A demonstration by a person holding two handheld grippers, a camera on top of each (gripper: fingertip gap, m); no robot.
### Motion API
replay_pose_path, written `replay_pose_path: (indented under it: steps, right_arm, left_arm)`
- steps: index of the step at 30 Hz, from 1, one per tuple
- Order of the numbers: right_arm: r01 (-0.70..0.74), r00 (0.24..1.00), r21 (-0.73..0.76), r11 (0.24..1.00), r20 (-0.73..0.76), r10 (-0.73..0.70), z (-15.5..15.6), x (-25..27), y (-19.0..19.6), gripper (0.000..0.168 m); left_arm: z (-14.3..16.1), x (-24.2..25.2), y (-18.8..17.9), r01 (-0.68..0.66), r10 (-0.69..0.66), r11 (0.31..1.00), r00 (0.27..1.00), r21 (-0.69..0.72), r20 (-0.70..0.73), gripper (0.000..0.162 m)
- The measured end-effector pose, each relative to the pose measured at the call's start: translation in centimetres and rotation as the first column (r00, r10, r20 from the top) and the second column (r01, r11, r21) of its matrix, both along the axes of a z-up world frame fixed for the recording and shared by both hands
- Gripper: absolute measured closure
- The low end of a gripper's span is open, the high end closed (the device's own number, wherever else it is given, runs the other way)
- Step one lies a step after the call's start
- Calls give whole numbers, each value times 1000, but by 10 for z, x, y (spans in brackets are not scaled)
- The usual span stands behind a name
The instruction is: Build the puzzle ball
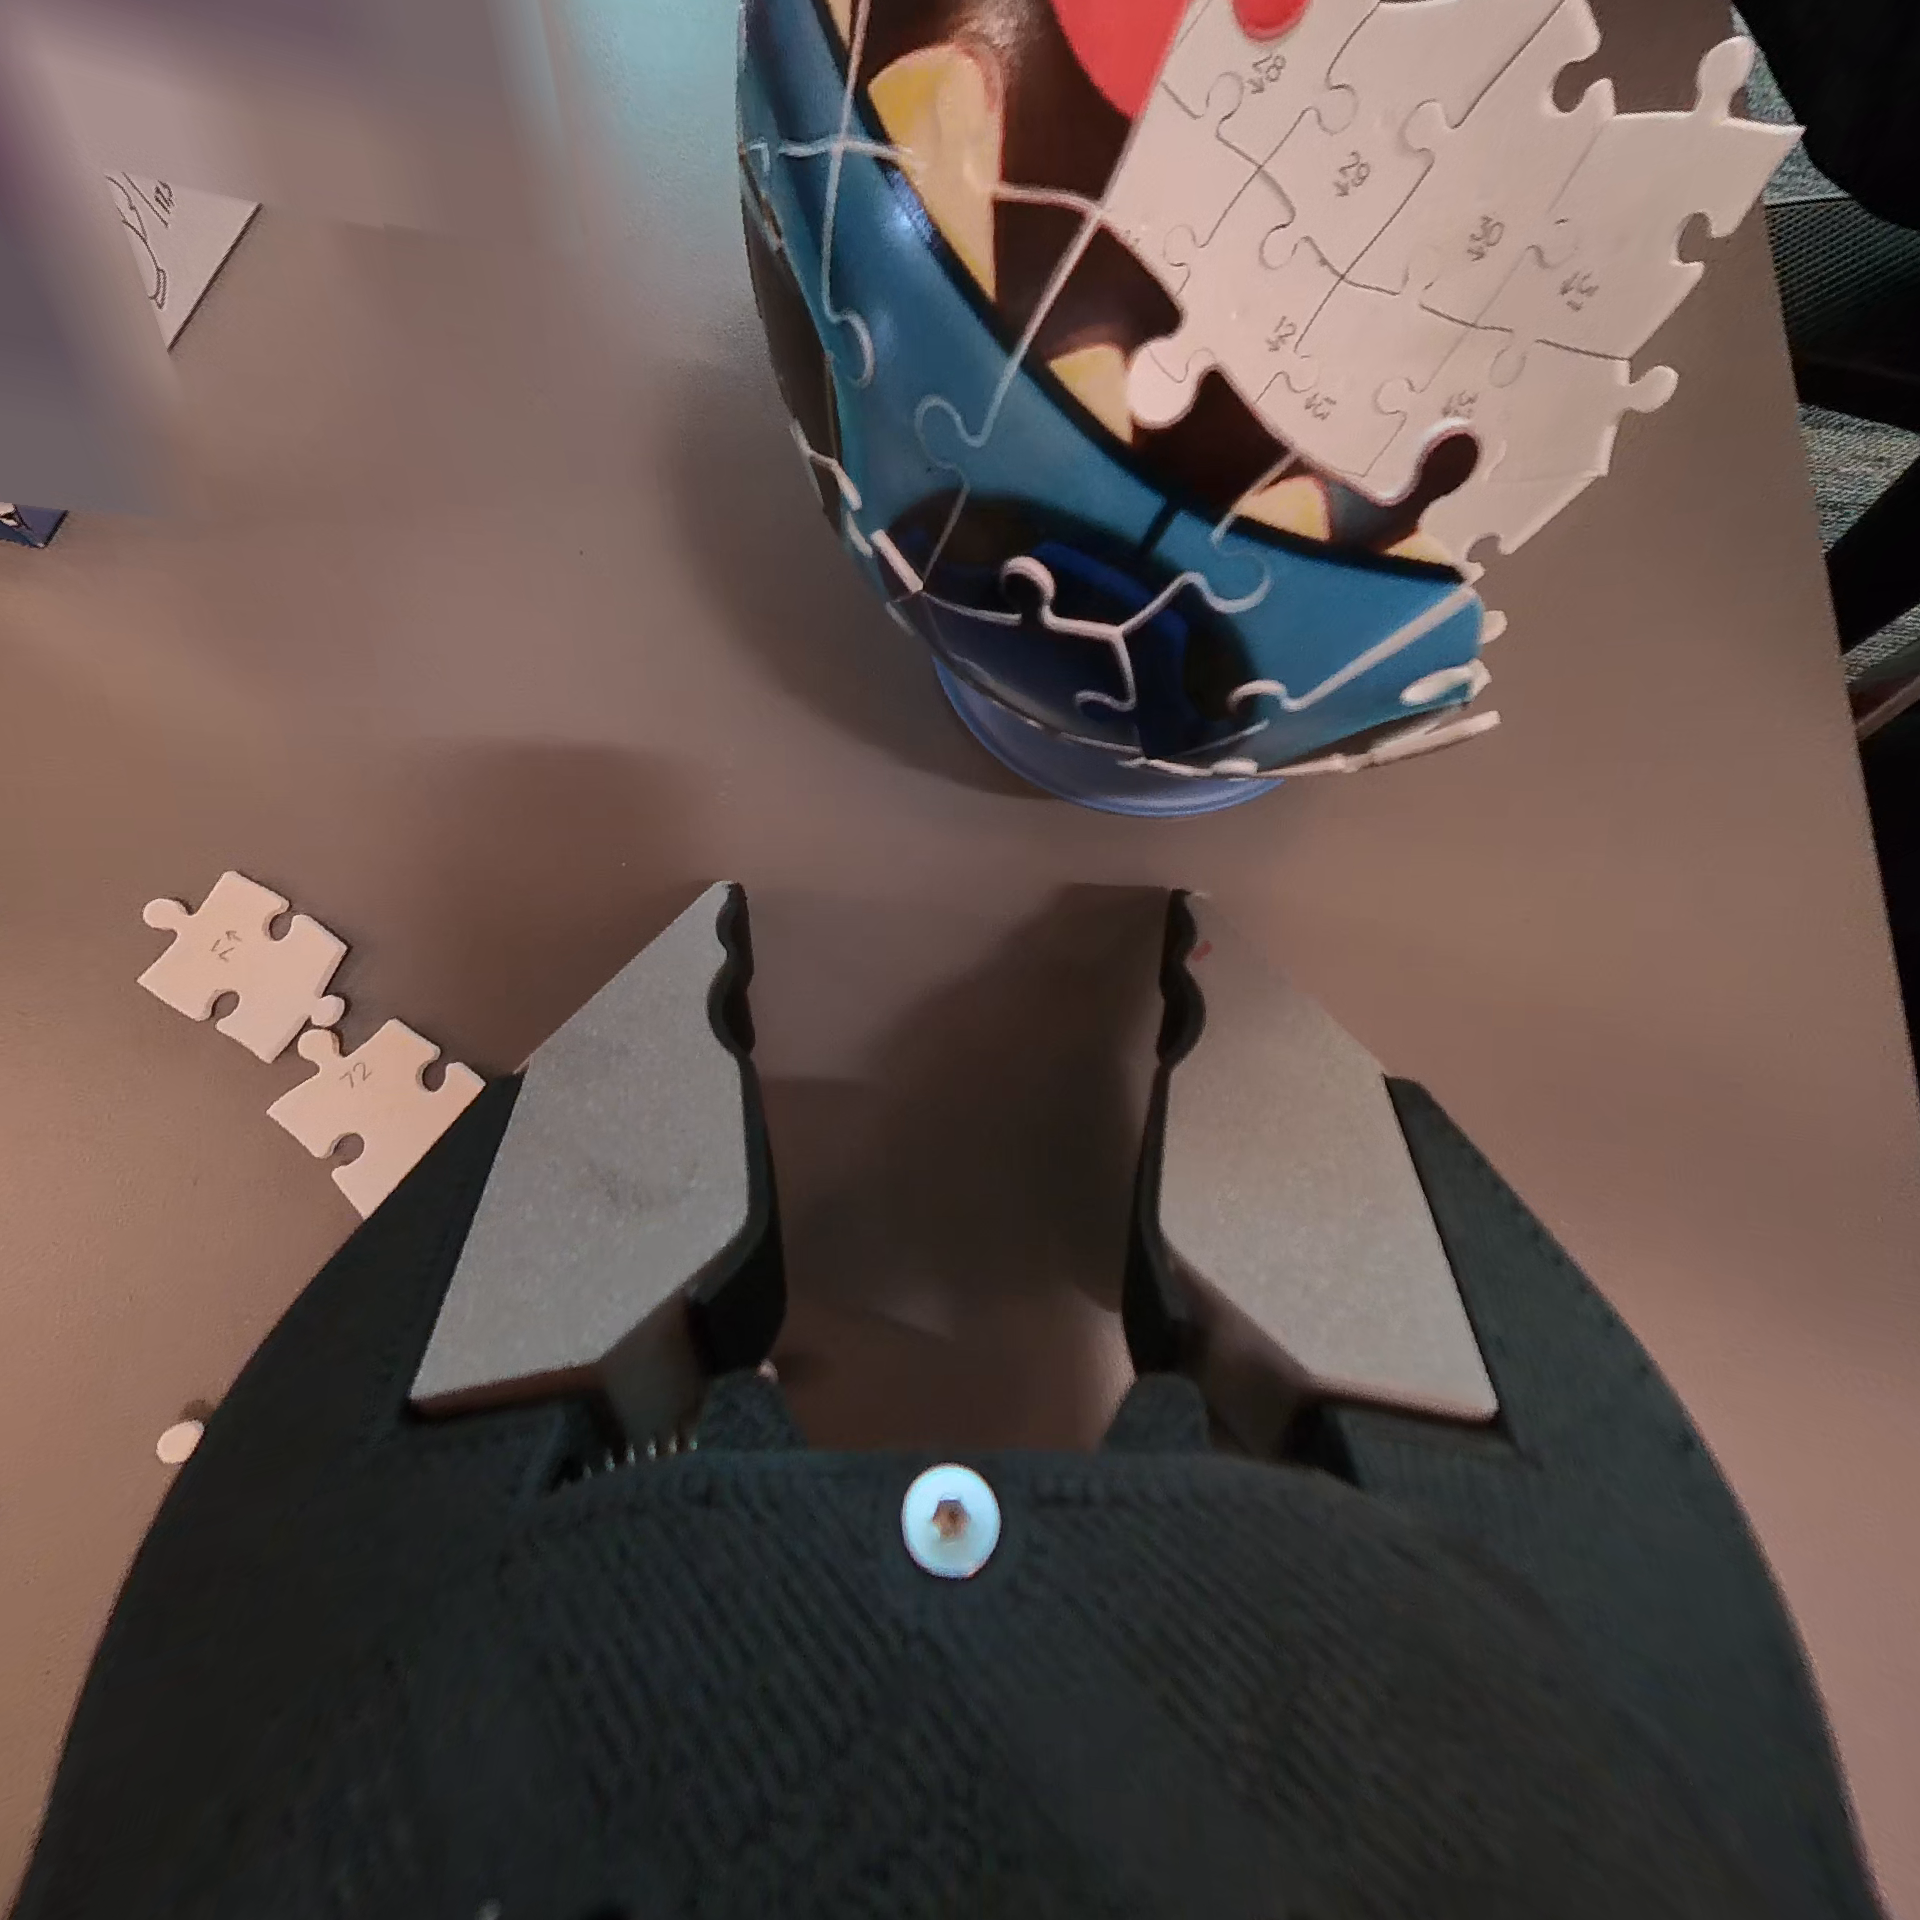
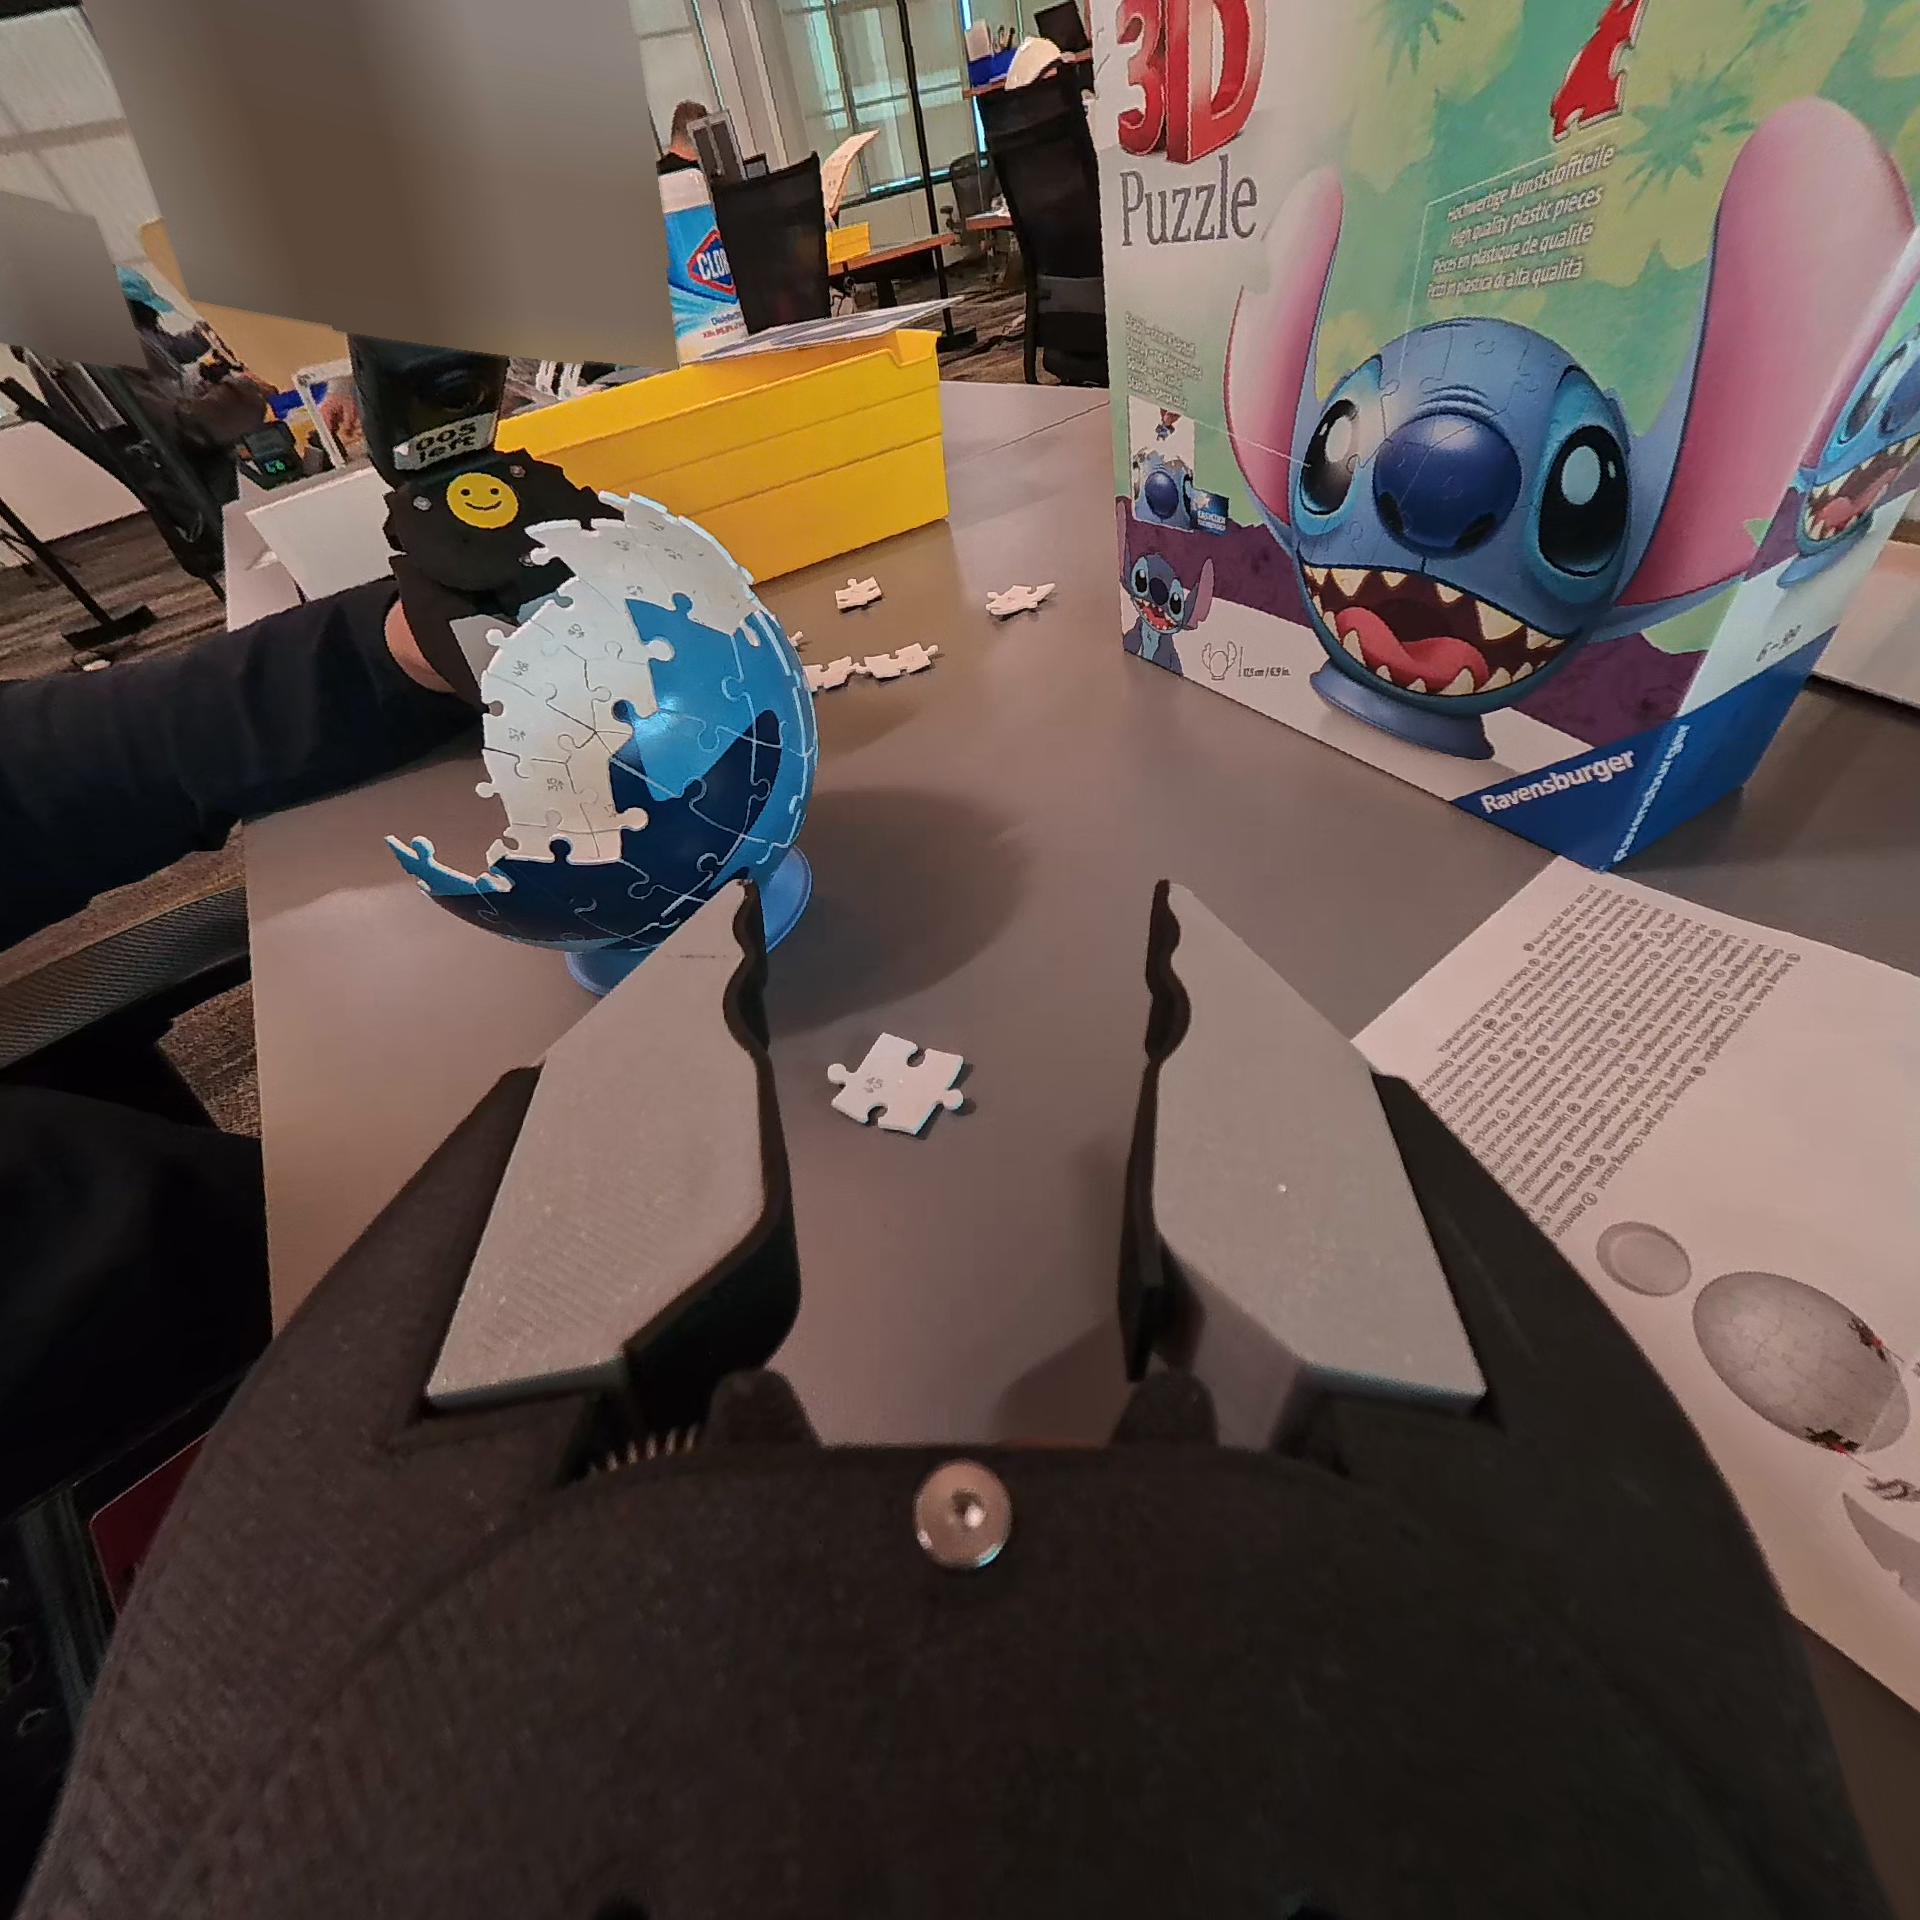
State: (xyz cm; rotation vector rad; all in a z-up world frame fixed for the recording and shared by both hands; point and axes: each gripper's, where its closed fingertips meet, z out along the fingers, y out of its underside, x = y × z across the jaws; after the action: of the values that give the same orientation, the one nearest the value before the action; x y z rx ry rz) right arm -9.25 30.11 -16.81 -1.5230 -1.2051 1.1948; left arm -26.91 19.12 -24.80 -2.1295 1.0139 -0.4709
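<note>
The half-built puzzle ball (image 2: 665, 748) stands on a blue round stand (image 2: 774, 914) on the grey table, blue outside with white backs showing at its open side. In the left wrist view the ball (image 1: 1039, 499) is just ahead, above my left gripper (image 1: 956, 904), which is open and empty. My right gripper (image 2: 951, 904) is open and empty, with a loose white piece (image 2: 899, 1081) lying on the table between its fingers. The left gripper also shows behind the ball in the right wrist view (image 2: 478, 540). Two loose pieces (image 1: 301, 1029) lie left of the left gripper.
The puzzle box (image 2: 1507, 416) stands at the right back. An instruction sheet (image 2: 1662, 1195) lies at the right. A yellow tray (image 2: 769, 447) sits behind the ball, with several loose pieces (image 2: 883, 644) in front of it. The table's edge runs along the right (image 1: 1808, 520). Tip to tip, the grippers are about 25 cm apart.
</note>
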Motion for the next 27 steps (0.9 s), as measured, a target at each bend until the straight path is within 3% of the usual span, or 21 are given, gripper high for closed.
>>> replay_pose_path:
  steps: [8,12,17,24,27]
  right_arm:
    - [-14,1000,-6,1000,11,14,-2,-1,-1,99]
    - [-105,994,-78,991,34,108,-7,-3,-10,119]
    - [-125,989,-99,987,69,132,-12,-3,-12,122]
    - [-144,958,-22,989,249,145,-24,1,-11,127]
    - [-128,921,25,991,373,110,-36,5,-2,139]
  left_arm:
    - [-1,0,0,0,0,1000,1000,-6,-5,84]
    - [-1,-1,0,-4,4,1000,1000,-6,-4,85]
    - [-1,-2,0,-9,8,1000,1000,-7,-3,85]
    - [-1,-1,0,-7,7,1000,1000,-8,-2,85]
    - [-1,-1,0,-7,7,1000,1000,-8,-1,85]
